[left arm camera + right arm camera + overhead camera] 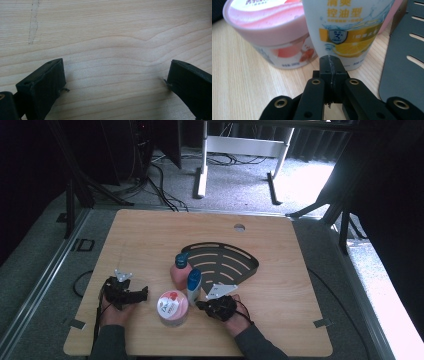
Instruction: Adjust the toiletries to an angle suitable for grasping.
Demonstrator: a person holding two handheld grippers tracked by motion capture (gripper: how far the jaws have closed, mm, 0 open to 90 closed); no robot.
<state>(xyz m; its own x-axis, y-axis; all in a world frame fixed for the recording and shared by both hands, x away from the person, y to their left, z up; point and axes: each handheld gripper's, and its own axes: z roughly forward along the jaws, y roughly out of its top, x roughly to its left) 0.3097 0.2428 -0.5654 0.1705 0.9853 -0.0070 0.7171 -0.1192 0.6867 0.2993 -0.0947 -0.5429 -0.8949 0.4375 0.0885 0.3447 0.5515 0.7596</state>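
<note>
Three containers stand bunched near the middle of the wooden table (150,235), and none of them yet sits on the dark fan-shaped rack (235,262) that lies flat just beyond them at about one o'clock, its slots bare. I judge the work to be putting these toiletries onto that rack, and it looks barely begun: nothing is gripped and nothing has been loaded. The white tube with a blue cap (193,286) stands upright, touching or almost touching the pink bottle (180,271) at its eleven o'clock and the pink tub (172,308) at its seven o'clock. The tub's lid is on and both caps are closed, so what is inside them cannot be seen. The right gripper (201,305) sits at about four o'clock of the tube, its jaws pressed together with nothing between them, their tip just short of the tube's base in the right gripper view (331,60). The left gripper (145,292) rests at nine o'clock of the tub, apart from it, its jaws spread wide over bare wood. All three items remain to be moved.
</note>
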